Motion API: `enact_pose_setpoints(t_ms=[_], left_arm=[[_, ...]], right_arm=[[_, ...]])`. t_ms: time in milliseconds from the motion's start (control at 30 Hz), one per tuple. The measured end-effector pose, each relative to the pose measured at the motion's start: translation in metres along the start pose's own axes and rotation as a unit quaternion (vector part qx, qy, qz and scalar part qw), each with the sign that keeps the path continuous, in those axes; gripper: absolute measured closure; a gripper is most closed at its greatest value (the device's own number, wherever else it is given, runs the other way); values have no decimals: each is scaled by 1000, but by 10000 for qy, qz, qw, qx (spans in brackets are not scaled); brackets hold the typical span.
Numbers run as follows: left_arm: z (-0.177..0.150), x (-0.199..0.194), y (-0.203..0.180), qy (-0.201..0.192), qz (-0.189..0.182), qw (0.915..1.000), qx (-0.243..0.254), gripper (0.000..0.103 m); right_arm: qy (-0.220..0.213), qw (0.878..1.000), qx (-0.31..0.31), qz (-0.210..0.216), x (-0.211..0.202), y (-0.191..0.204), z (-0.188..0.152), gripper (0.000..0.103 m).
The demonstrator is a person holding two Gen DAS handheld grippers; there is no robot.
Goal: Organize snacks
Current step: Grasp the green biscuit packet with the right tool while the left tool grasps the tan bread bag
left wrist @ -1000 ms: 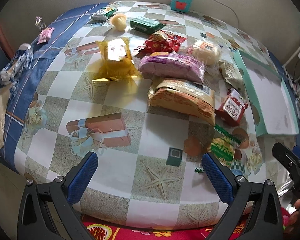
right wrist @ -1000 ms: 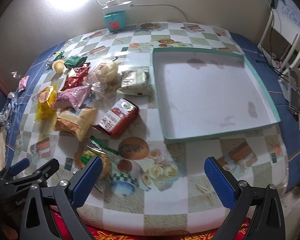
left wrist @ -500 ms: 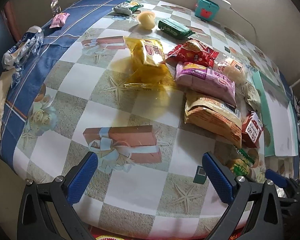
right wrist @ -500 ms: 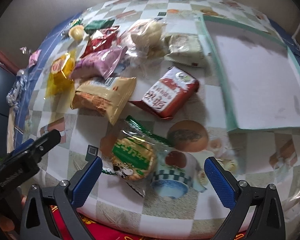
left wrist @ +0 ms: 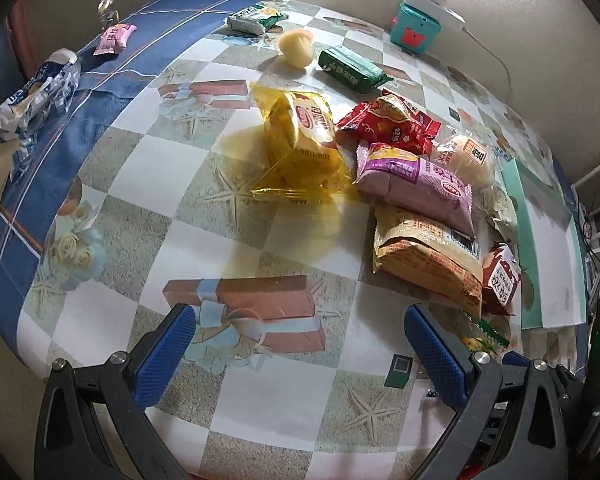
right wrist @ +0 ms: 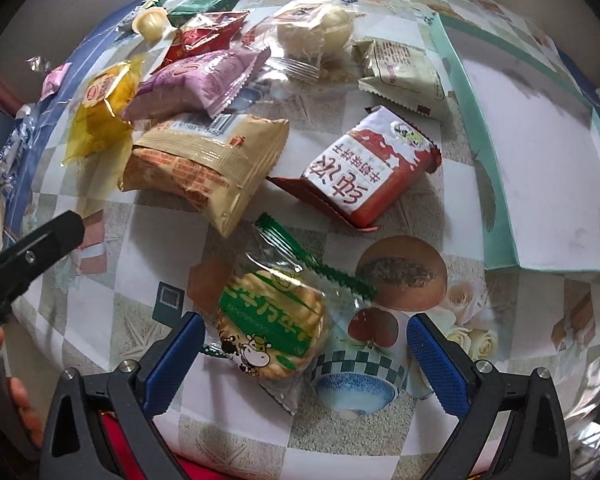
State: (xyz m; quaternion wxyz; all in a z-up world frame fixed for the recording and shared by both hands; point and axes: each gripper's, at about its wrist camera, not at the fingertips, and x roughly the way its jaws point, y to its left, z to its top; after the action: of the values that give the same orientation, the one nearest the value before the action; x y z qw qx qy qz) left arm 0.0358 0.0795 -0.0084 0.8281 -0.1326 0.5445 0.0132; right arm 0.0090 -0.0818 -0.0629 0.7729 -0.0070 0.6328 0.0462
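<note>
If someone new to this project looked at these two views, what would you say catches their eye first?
Probably the jumble of bright snack packets mid-table: a yellow packet, a purple one and a red-and-white pack. Closest to the right gripper, between its open fingers, lies a clear biscuit pack with a green label. To the right sits a shallow green-rimmed tray, nothing visible in it, while the left gripper hovers open over bare tablecloth.

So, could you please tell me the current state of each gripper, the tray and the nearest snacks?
left hand-held gripper: open, empty
right hand-held gripper: open, above the biscuit packet
round biscuit packet: sealed, lying flat
red-and-white packet: sealed, on table
teal tray: empty
yellow packet: sealed
</note>
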Motion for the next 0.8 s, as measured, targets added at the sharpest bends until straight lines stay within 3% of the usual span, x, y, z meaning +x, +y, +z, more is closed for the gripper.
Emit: enact_pose_setpoints(t_ms=[133,300,667,800], left_arm=[[8,-5,-5,130,-51,9998,-169,0],[15,-8,-19,146,32,9998,-138,0],[14,-2,-49,512,119,9985,-131,0],[18,2,-58,661,111,9973,-284,0]], right_arm=[[-30,10000,-42,-1,5,7,4,2],[-88,9999,62,111,-10,-4,-4,20],[-60,9993,254,258,-10,-23,-4,26],[-71,9989,319,323,-15,-29,-3,35]])
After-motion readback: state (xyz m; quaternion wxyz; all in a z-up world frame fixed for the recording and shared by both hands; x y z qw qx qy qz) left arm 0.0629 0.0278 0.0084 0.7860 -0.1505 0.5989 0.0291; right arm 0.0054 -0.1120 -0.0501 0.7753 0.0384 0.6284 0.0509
